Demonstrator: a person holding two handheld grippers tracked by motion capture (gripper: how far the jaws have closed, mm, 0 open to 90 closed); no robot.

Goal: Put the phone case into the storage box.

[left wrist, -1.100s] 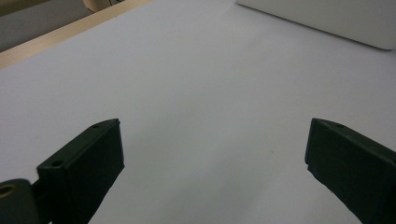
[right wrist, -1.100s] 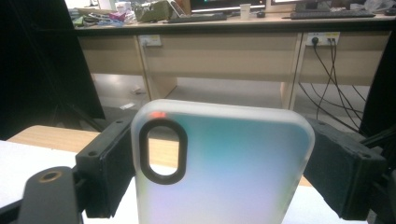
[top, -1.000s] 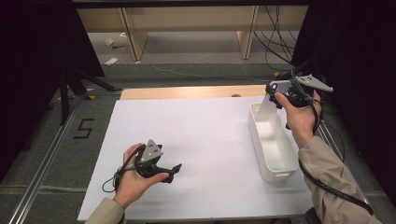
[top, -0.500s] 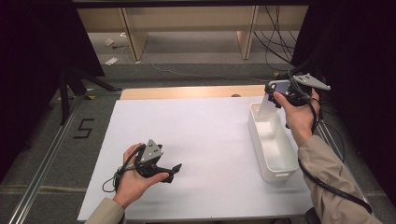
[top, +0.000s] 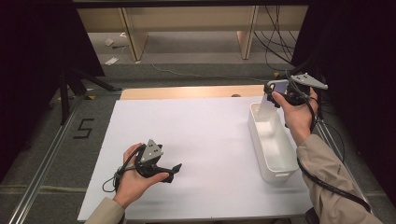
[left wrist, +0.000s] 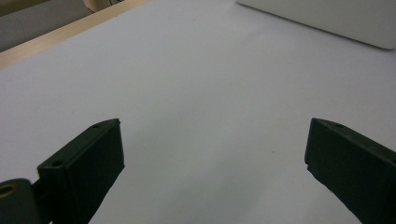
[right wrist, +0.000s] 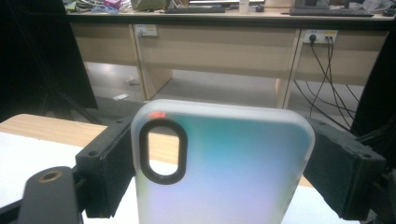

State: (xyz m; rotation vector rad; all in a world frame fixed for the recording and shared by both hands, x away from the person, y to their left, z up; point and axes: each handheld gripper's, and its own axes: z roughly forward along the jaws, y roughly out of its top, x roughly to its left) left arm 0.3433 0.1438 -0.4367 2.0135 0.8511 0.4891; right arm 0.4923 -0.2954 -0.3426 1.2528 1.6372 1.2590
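Note:
A pale iridescent phone case [right wrist: 219, 163] with a black-ringed camera cutout stands clamped between the two jaws of my right gripper [right wrist: 224, 163]. In the high view that right gripper [top: 280, 93] holds the phone case [top: 273, 95] in the air above the far end of a long white bin [top: 273, 158] at the table's right. My left gripper [top: 170, 170] rests low over the white table sheet [top: 201, 140] at the near left. Its jaws are wide apart over bare white surface, left gripper [left wrist: 212, 154] holding nothing.
The white bin's edge [left wrist: 327, 18] lies ahead of the left gripper. A wooden table edge [top: 187, 92] runs along the far side. Beyond it are desk legs, cables [top: 275, 37] and a dark curtain [top: 355, 70] on the right.
The right gripper with the phone case has shifted very slightly above the bin's far end. The left gripper has stayed put.

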